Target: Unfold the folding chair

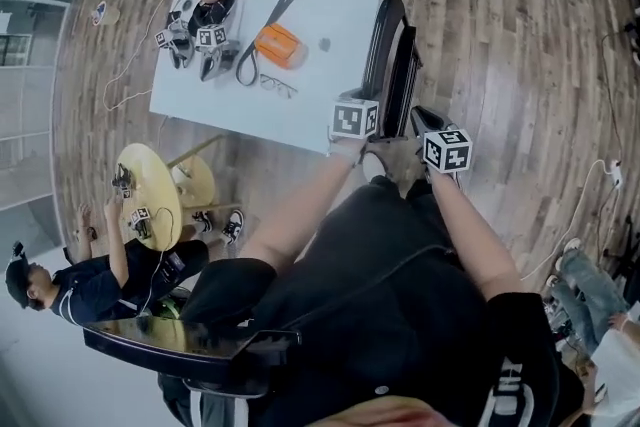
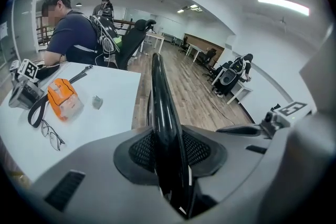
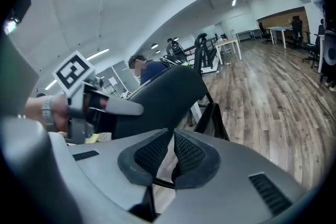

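Seen from the head camera, the folding chair (image 1: 383, 55) stands folded and upright against the right-hand edge of the white worktop (image 1: 330, 85). The left gripper (image 1: 360, 115) is at the chair's near end and the right gripper (image 1: 430, 127) is just to the right of the chair; this view does not show how either pair of jaws stands. The left gripper view does: the left gripper (image 2: 170, 149) has its jaws clenched on a glossy black bar of the chair (image 2: 157, 92), which rises straight up from between the pads. To the left of the chair, the worktop (image 2: 105, 128) carries an orange object (image 2: 62, 98) and a pair of glasses (image 2: 51, 134), with a seated person (image 2: 73, 34) beyond them. To the right of the chair, the other gripper (image 2: 273, 123) shows with its marker cube. In the right gripper view, the right gripper (image 3: 172, 152) has its jaws drawn together. The tips meet, and only a slit of pale floor shows between the pads lower down. The tips lie at the lower edge of the chair's dark panel (image 3: 163, 94), and I cannot tell whether they pinch that edge. The left gripper (image 3: 89, 107) appears left of the panel, with wooden floor to the right of it.
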### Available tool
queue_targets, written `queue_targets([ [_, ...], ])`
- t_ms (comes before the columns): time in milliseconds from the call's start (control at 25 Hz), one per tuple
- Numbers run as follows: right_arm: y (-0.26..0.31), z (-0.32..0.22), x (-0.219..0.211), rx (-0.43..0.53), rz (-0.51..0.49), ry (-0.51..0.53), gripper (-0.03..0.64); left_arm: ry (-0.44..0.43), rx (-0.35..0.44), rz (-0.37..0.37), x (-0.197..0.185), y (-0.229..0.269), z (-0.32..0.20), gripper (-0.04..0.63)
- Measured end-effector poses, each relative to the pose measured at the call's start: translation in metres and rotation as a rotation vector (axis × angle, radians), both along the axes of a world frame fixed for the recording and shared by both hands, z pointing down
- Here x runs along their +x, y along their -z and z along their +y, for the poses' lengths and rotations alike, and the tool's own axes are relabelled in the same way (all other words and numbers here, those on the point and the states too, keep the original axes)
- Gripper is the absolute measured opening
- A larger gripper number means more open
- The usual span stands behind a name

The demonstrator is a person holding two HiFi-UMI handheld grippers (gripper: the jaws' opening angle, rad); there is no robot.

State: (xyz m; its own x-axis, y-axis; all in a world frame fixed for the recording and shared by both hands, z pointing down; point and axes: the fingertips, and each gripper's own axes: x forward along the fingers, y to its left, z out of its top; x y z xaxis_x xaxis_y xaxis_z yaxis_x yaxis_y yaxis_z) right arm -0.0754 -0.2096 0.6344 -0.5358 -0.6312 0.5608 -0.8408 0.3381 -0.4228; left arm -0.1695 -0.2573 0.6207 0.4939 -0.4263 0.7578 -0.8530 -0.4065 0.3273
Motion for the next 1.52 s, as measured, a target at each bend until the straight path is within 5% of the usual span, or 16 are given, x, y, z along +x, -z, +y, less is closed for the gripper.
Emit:
queue_targets([
  [640,-0.184,-0.058,0.014,-0.364,0.148,-0.158,0.285,0.001,0.036,0.036,0.068,0.013,0.025,0.098],
  [1000,-0.206,-0.069,0.001,-0.400,0.185,-0.156,0.291,0.006,0.049,0.050,0.061,0.013,0.023,0.098],
  [1240,-0.204,-0.073,-0.008,-0.387,0.119,-0.156,0.222,0.005,0.046,0.062,0.047,0.010,0.018,0.098],
  [1520,-0.205,-0.073,0.030,-0.360,0.145,-0.191,0.215,-0.019,0.036,0.091,0.044,0.008,0.017,0.100],
])
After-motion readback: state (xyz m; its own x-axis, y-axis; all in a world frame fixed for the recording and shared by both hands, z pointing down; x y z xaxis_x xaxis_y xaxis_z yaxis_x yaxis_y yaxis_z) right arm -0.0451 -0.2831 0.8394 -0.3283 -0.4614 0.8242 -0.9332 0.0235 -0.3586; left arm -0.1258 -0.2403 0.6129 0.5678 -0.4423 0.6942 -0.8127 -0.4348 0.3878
